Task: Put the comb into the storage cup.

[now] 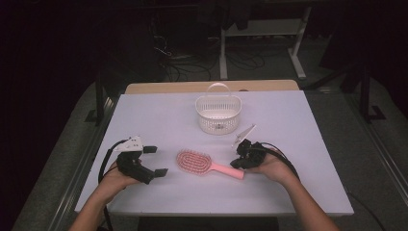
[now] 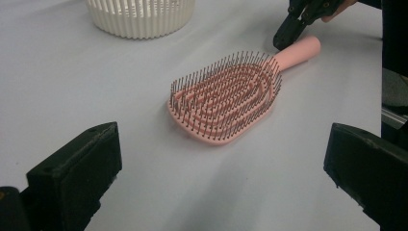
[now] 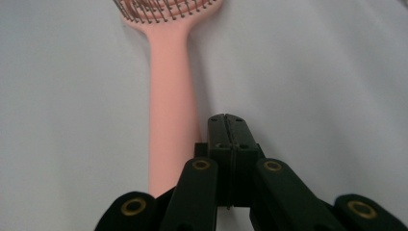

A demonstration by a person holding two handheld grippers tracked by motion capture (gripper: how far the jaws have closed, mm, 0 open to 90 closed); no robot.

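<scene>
Pink hairbrush [image 1: 201, 163] awaits pickup: right gripper [image 1: 239, 161], jaws pressed together, beside its handle, must open; left gripper [image 1: 153, 161] gapes wide nearby.

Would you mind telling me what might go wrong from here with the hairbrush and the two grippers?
The right gripper is shut, empty, beside the pink hairbrush handle; pressing on could push the brush across the table rather than grasp it. The left gripper stands open, apart from the brush head, so nothing steadies it. The brush may prove too long for the small white basket.
</scene>
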